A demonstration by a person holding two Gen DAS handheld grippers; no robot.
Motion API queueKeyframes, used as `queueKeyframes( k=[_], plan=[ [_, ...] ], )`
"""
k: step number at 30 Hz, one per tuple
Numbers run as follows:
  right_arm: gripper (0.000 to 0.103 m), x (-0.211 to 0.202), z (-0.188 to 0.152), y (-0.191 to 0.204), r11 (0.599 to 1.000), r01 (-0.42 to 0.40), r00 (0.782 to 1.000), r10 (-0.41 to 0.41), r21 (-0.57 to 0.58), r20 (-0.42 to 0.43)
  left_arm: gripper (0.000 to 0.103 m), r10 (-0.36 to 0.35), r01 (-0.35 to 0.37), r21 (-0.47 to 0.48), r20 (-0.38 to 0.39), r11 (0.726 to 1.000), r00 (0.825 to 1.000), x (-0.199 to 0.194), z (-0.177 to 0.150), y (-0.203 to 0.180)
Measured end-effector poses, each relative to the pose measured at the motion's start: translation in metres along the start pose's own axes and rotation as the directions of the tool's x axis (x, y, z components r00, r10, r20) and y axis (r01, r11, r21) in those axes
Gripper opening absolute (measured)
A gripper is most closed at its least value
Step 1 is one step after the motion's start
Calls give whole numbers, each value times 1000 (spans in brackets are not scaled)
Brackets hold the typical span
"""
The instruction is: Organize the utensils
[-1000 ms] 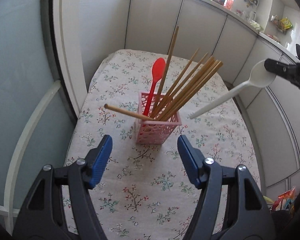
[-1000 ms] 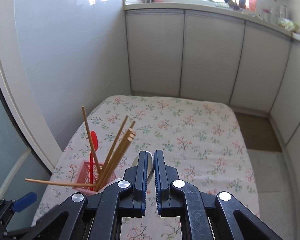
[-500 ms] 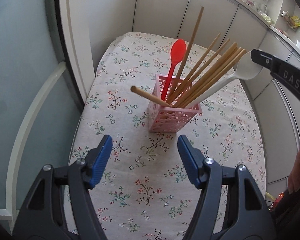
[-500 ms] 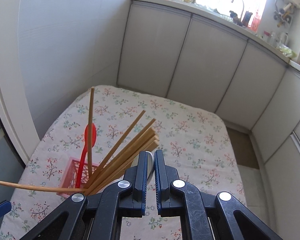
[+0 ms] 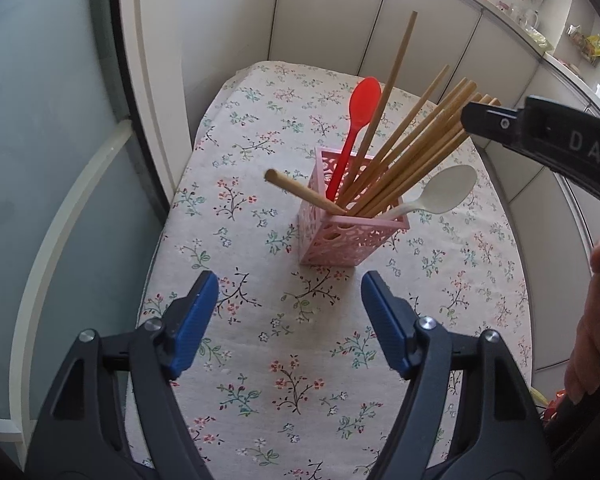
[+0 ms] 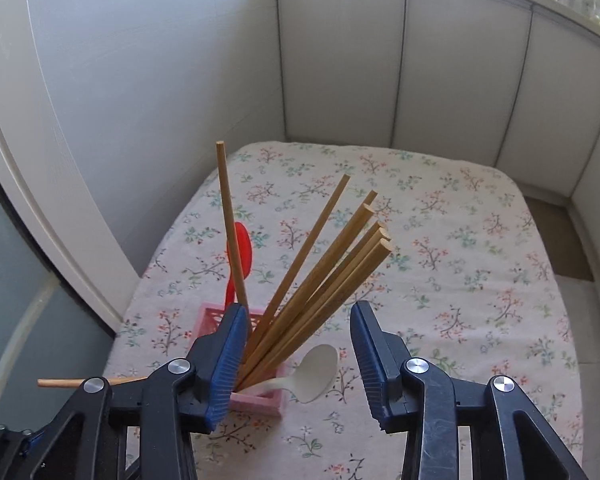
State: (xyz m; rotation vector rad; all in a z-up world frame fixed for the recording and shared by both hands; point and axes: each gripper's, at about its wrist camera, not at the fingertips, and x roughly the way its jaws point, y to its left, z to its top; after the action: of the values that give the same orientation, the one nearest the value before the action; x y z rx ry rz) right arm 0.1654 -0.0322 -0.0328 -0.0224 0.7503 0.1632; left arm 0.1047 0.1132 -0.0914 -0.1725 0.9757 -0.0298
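right gripper (image 6: 298,364) jaws just opened, spread, nothing between, releasing | white spoon (image 6: 314,372) in pink holder (image 5: 352,236), bowl leaning out at 3 o'clock | chopsticks (image 5: 416,148), red spoon (image 5: 356,128) inside | left gripper (image 5: 288,328) spread, empty, hovering at holder's 6 o'clock

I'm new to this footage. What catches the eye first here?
A pink holder stands mid-table on the floral cloth, bristling with wooden chopsticks fanned to the right and a red spoon. A white spoon leans out over its right rim, below the right gripper, whose jaws have just been opening, off it.
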Motion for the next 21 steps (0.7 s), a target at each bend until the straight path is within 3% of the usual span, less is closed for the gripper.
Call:
queueKeyframes(
  k=[2,10,14,16,21],
  plan=[
    [48,-10,-1,-6,1000,-7,1000,7,8,8,75,4,-4,10,0,1000,1000,0,0,-3],
    [71,-61,-26,-57,996,3,999,-6,84,32,84,39,-42,56,43,998,998,-10,-1,-22],
    [83,-91,-47,-88,992,32,999,-36,120,32,92,53,-58,86,56,995,997,-22,-6,-34],
    [94,-108,-57,-101,990,51,998,-55,131,27,97,58,-65,90,73,994,996,-33,-8,-42],
    [102,-153,-79,-121,981,116,991,-124,152,42,102,68,-84,122,132,989,989,-71,-13,-66]
  ],
)
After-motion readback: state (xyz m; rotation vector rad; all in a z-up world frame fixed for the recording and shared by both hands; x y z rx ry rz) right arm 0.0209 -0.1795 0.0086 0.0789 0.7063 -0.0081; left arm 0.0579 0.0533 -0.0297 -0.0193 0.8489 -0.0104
